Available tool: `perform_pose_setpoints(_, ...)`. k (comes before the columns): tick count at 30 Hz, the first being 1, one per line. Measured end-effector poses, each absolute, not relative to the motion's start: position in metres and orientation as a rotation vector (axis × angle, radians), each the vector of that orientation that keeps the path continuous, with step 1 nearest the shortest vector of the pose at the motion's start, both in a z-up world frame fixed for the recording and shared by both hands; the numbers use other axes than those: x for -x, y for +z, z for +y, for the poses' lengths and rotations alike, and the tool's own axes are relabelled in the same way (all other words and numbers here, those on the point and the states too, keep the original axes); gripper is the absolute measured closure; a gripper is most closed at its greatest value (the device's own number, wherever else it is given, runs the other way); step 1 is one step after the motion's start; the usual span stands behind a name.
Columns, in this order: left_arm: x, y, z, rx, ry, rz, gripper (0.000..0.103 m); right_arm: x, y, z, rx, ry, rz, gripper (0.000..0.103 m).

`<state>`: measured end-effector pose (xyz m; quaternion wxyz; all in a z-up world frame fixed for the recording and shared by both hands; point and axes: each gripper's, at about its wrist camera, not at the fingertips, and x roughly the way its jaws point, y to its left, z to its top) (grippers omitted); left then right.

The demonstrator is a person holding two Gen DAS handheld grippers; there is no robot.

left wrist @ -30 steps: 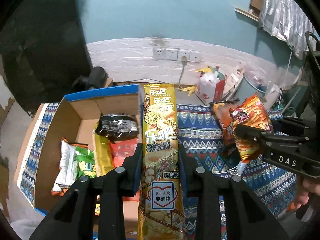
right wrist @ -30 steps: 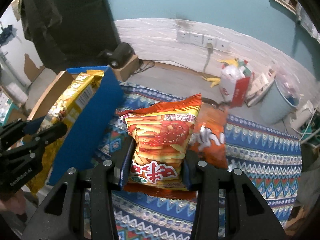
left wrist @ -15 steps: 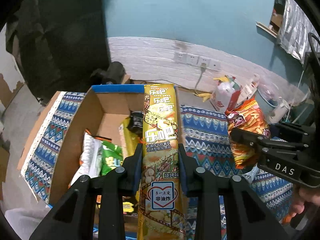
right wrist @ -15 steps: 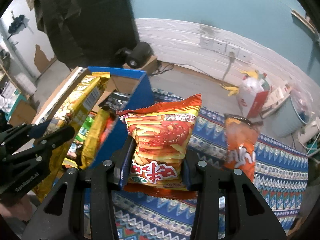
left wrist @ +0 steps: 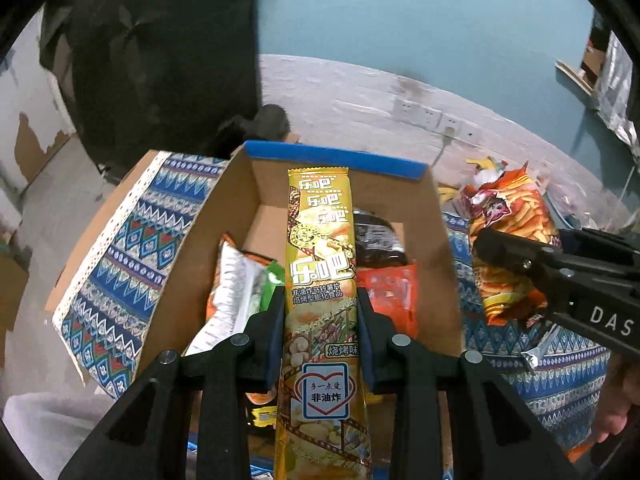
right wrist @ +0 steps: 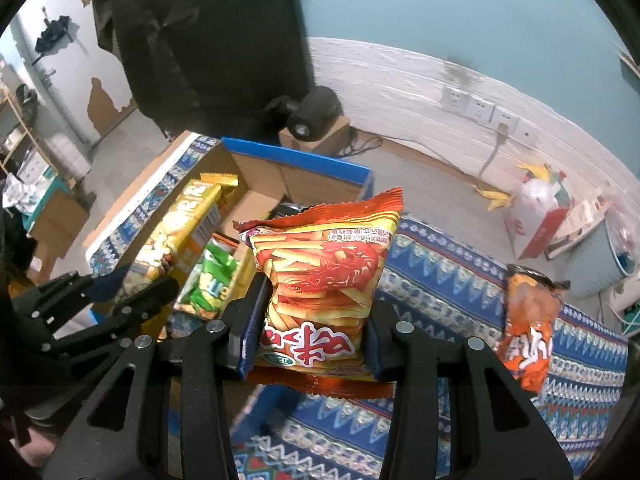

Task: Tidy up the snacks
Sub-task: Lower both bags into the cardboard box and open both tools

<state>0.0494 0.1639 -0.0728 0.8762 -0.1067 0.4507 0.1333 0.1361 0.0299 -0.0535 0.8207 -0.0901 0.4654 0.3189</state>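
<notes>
Patterned cloth (right wrist: 460,280) in blue, white and red zigzags covers the counter, which stands in a room with a teal wall (left wrist: 420,20), a white-painted lower band carrying a row of sockets (right wrist: 484,110), and a dark cabinet (right wrist: 208,40) at the back. On the grey floor beyond lie a white bag with red trim (right wrist: 536,208) and some yellow scraps.

An open cardboard box (left wrist: 240,184) with a blue outer rim sits on the cloth. Inside it at least three packets show: a white and green one (left wrist: 244,292), a dark one (left wrist: 376,240) and a red one (left wrist: 388,296).

The left gripper (left wrist: 320,320) is clamped on one long gold snack pack (left wrist: 320,248) printed with Chinese characters, held lengthwise above the box's opening. The right gripper (right wrist: 312,332) is clamped on one puffy red and yellow chip bag (right wrist: 324,280) bearing a shrimp drawing, held in the air beside the box's right wall. One orange snack bag (right wrist: 528,320) stands alone on the cloth, well apart to the right. A hand shows at the edge of each view.
</notes>
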Motion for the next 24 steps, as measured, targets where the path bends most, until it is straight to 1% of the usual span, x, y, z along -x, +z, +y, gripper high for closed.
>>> perform_pose_setpoints(11, -0.046, -0.071, 0.187, 0.284, 0.32, 0.925, 0.07, -0.14, -0.061, 0.067, 0.193, 0.707, 1.021, 0.062)
perform_pose_setpoints(13, -0.045, -0.072, 0.19, 0.289, 0.319, 0.931, 0.069, -0.14, -0.063, 0.071, 0.191, 0.712, 1.027, 0.062)
perform_pose_setpoints(14, -0.045, -0.072, 0.19, 0.287, 0.322, 0.933, 0.067, -0.141, -0.063, 0.073, 0.19, 0.715, 1.031, 0.062)
perform_pose_setpoints(16, -0.043, -0.071, 0.191, 0.285, 0.328, 0.931, 0.055, -0.141, -0.064, 0.077, 0.187, 0.721, 1.036, 0.062)
perform_pose_setpoints(19, -0.04, -0.068, 0.194, 0.282, 0.348, 0.924, 0.043, -0.139, -0.065, 0.083, 0.195, 0.732, 1.041, 0.062)
perform_pose_setpoints(22, -0.038, -0.066, 0.197, 0.288, 0.362, 0.918, 0.037, -0.138, -0.069, 0.089, 0.197, 0.747, 1.054, 0.062)
perform_pose_setpoints(24, -0.037, -0.065, 0.199, 0.291, 0.369, 0.915, 0.035, -0.14, -0.071, 0.09, 0.19, 0.756, 1.063, 0.058)
